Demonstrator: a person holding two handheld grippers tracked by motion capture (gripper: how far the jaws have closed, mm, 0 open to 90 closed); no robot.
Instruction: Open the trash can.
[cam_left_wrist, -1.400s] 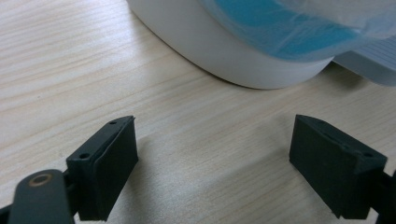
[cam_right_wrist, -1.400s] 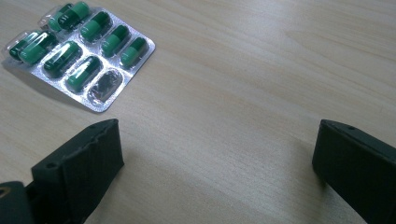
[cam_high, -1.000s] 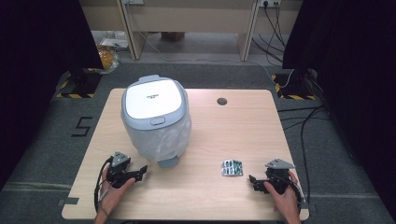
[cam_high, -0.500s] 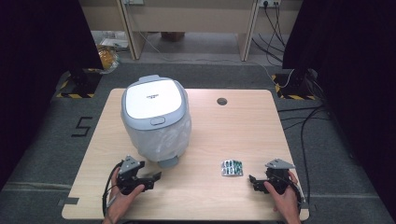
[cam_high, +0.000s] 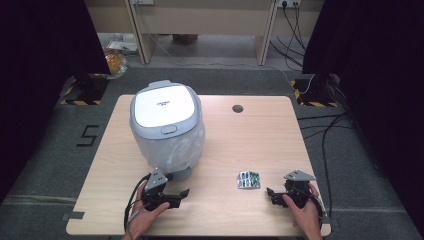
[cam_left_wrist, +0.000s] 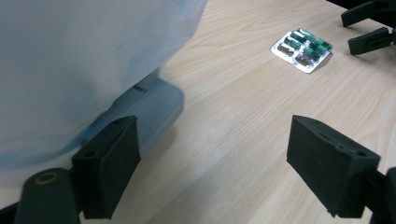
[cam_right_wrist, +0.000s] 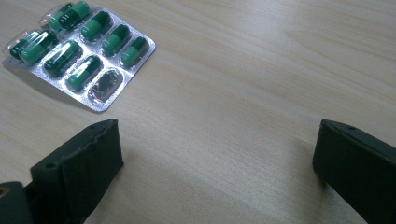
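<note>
Pale wood grain runs across the table (cam_high: 260, 145), which stands on grey floor with dark curtains at both sides. Near its front edge lies a blister pack (cam_high: 248, 180) of green capsules, flat on the wood, one pocket already empty. My right claw (cam_high: 272, 195) sits just beside it, to its right, jaws spread wide with nothing between them; in the right gripper view the pack (cam_right_wrist: 79, 51) lies ahead of the left jaw, not touching. My left claw (cam_high: 182, 196) is also spread apart and empty, close to the foot of the white lidded bin (cam_high: 167, 130), which is lined with a translucent bag.
</note>
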